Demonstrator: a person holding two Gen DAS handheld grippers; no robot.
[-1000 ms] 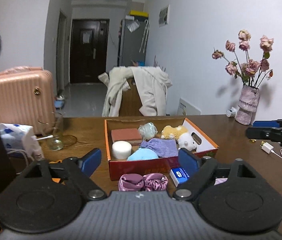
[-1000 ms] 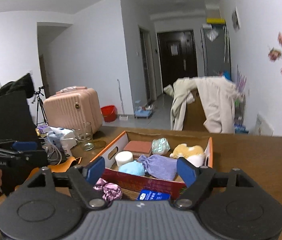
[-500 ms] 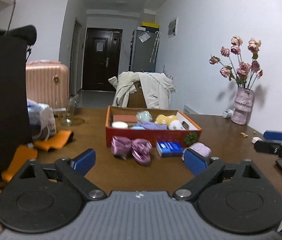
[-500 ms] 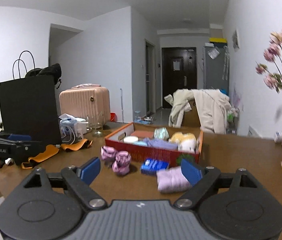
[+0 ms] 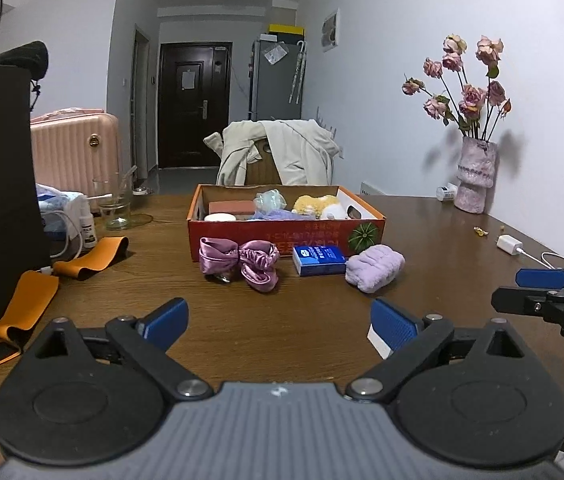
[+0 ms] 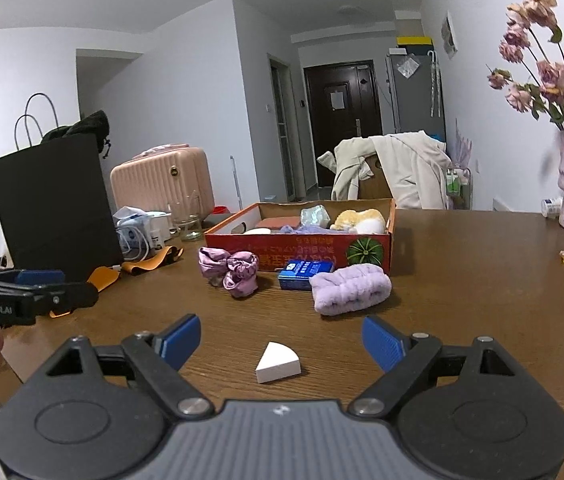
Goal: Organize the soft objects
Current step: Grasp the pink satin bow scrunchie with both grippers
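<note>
Both my tongs are spread wide with nothing in them. The left tongs [image 5: 278, 316] just finished opening up over bare table [image 5: 242, 332]; the right tongs [image 6: 282, 336] have a white wedge [image 6: 278, 363], maybe a makeup sponge, lying between the tips, untouched. Ahead, the purple scrunchies [image 6: 234, 268], blue pack [image 6: 305, 274] and fluffy lilac band [image 6: 351, 288] sit just in front of the orange box [image 6: 301, 256].

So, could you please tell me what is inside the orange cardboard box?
Inside the box: a terracotta block, white disc, crinkly green item, lilac cloth, yellow-and-white plush. Its front wall hides whatever lies lower.
</note>
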